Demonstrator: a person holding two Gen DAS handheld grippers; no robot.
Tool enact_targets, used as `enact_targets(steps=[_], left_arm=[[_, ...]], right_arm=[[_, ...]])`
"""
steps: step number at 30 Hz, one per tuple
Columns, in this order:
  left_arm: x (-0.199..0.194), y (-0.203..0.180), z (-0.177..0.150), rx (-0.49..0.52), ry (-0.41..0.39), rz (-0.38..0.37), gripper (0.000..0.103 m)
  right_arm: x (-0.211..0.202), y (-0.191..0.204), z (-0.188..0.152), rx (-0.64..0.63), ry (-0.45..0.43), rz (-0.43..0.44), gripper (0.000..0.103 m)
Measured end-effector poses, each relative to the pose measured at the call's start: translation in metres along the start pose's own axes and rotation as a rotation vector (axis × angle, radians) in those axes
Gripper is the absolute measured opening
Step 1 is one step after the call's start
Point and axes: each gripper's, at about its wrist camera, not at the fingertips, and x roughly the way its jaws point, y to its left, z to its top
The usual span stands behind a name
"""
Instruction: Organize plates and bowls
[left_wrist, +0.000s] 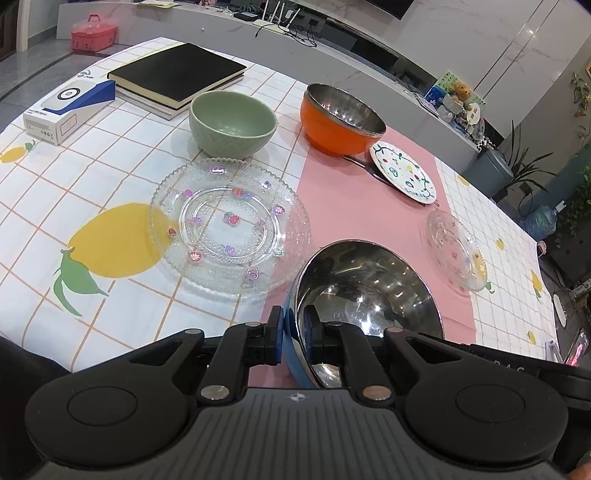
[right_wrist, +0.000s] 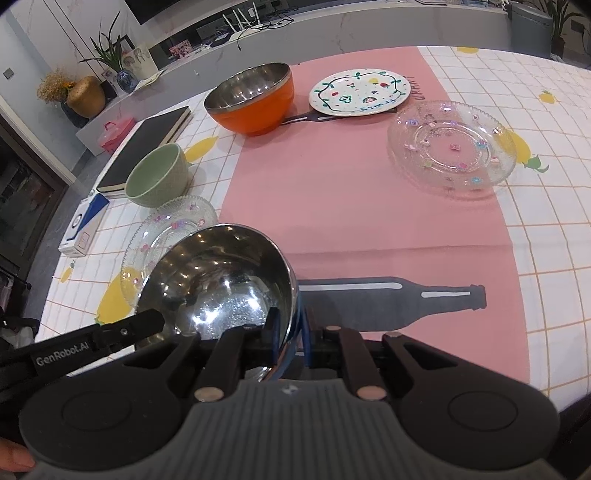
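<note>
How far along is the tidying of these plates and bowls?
Early. Nothing is stacked yet. In hand: the blue steel bowl, its rim pinched by the left gripper and right gripper. Left: orange bowl, green bowl, painted plate, two glass plates.

Tilted blue steel bowl (left_wrist: 365, 295) over pink mat (left_wrist: 332, 192)

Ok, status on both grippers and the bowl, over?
Left gripper and right gripper both clamped on rim of blue steel-lined bowl, opposite sides. Bowl over pink mat. Clear glass plate close beside.
</note>
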Motion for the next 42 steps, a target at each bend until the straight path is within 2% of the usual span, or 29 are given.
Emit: enact_targets(steps=[2,4,5,7,11,15,17,20,24,26,29,34,38,42], left_arm=[[0.000,0.000,0.000,-0.005,-0.001,-0.003,0.013],[-0.003,0.000,0.002,-0.003,-0.011,0.001,0.019],[-0.005,0.000,0.002,-0.001,-0.016,0.007,0.025],[-0.011,-0.001,0.006,0.006,-0.035,0.009,0.028],[-0.024,-0.006,0.014,0.027,-0.090,0.006,0.039],[-0.034,-0.018,0.024,0.086,-0.134,0.008,0.039],[-0.036,-0.024,0.031,0.116,-0.148,0.006,0.039],[-0.038,-0.031,0.042,0.155,-0.164,0.002,0.039],[-0.036,-0.037,0.059,0.170,-0.169,-0.018,0.039],[-0.035,-0.040,0.069,0.182,-0.173,-0.020,0.039],[-0.031,-0.044,0.084,0.197,-0.172,-0.027,0.040],[-0.018,-0.049,0.109,0.195,-0.157,-0.047,0.048],[-0.004,-0.050,0.127,0.187,-0.152,-0.051,0.059],[0.011,-0.047,0.142,0.169,-0.143,-0.044,0.061]], right_arm=[[-0.001,-0.003,0.001,0.011,-0.005,0.010,0.014],[-0.006,-0.003,0.002,0.008,-0.022,0.011,0.016],[-0.009,-0.004,0.003,0.005,-0.032,0.014,0.021],[-0.016,-0.005,0.005,0.005,-0.062,0.029,0.030],[-0.031,-0.007,0.012,0.002,-0.124,0.058,0.038],[-0.044,-0.005,0.022,-0.031,-0.180,0.057,0.045],[-0.049,-0.007,0.029,-0.036,-0.200,0.050,0.056],[-0.054,-0.008,0.042,-0.039,-0.225,0.036,0.058],[-0.057,-0.007,0.059,-0.064,-0.264,-0.005,0.065],[-0.059,-0.008,0.066,-0.064,-0.301,-0.038,0.074],[-0.057,-0.008,0.078,-0.065,-0.343,-0.087,0.077],[-0.043,-0.010,0.105,-0.051,-0.302,-0.078,0.077],[-0.028,-0.009,0.124,-0.048,-0.275,-0.081,0.079],[-0.010,-0.006,0.142,-0.053,-0.248,-0.081,0.080]])
